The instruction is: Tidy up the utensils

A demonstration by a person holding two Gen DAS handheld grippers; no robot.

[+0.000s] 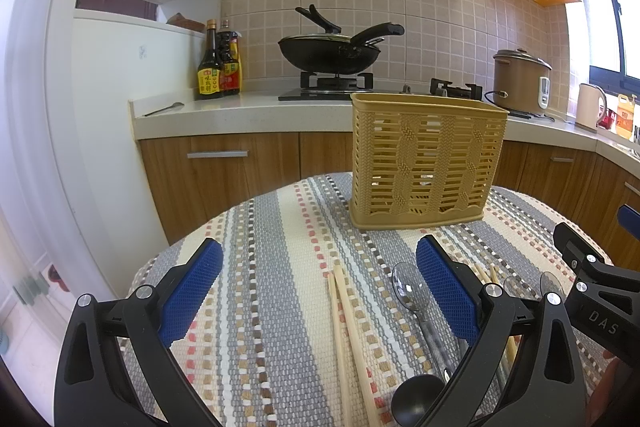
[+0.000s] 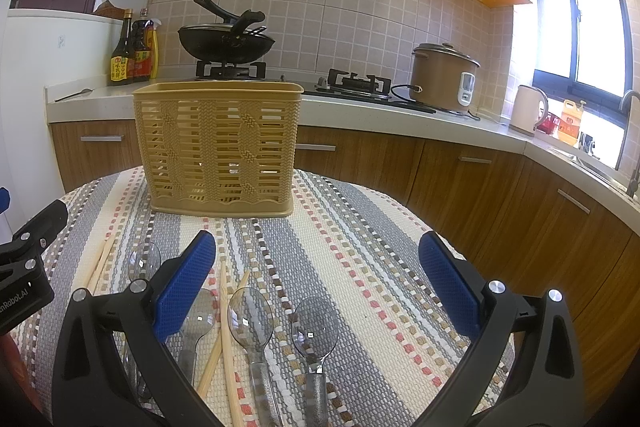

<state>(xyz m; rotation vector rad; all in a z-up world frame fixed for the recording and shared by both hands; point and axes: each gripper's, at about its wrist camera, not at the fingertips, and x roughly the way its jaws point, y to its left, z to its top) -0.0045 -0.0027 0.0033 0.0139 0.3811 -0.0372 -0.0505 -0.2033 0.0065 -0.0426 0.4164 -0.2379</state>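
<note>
both our left gripper (image 1: 320, 291) and right gripper (image 2: 316, 283) gape wide, holding nothing. spoons (image 2: 250, 311) and chopsticks (image 1: 348, 331) lie flat on the mat (image 2: 360, 247), near the basket (image 2: 218, 147). thin chopsticks may slip or roll from the pads; crossed ones may drag neighbours.

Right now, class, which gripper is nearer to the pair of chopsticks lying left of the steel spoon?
The left. The chopstick pair lies between the left gripper's open fingers. The right gripper hangs further right, over the clear spoons.
</note>
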